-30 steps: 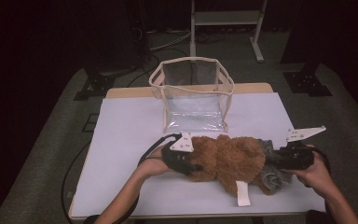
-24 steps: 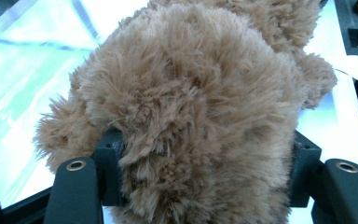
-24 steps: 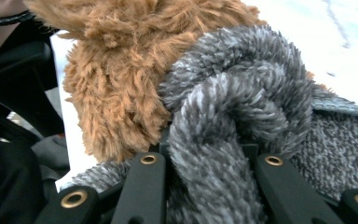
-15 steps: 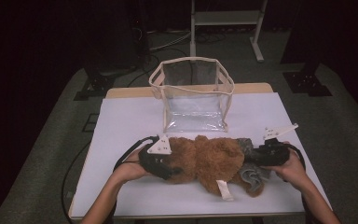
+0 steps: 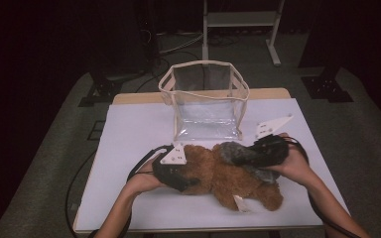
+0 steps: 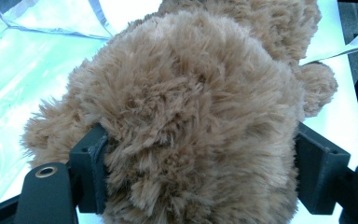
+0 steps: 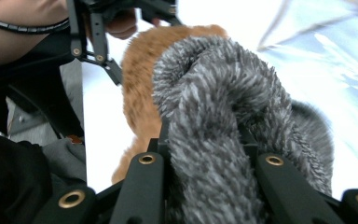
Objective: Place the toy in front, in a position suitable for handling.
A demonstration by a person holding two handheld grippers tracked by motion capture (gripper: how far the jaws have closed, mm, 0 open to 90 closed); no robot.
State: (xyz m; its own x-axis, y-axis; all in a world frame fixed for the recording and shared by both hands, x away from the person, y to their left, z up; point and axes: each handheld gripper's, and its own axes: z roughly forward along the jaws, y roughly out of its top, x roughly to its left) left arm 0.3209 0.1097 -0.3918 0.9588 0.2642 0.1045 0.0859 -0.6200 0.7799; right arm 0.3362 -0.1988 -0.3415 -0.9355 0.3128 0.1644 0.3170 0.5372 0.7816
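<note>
A brown plush toy (image 5: 213,176) with a grey furry part (image 5: 235,151) lies on the white table (image 5: 134,129), in front of the clear bag. My left gripper (image 5: 188,183) is at the toy's left end. Its jaws have just been opening and now stand wide around the brown body (image 6: 191,93). Fur still lies against both pads of this gripper (image 6: 200,140). My right gripper (image 5: 245,156) comes in from the right and is shut on the grey part (image 7: 214,107), lifting it over the brown body. A white tag (image 5: 240,203) sticks out at the toy's near side.
A clear plastic bag (image 5: 206,99) with cream trim stands upright and open-topped just behind the toy. The table's near edge runs close below the toy. Cables trail from both grippers. Dark floor and a metal stand lie beyond the table.
My right gripper has swung left and up, carrying the grey part over the brown body. The left gripper and the toy have shifted a little to the left.
</note>
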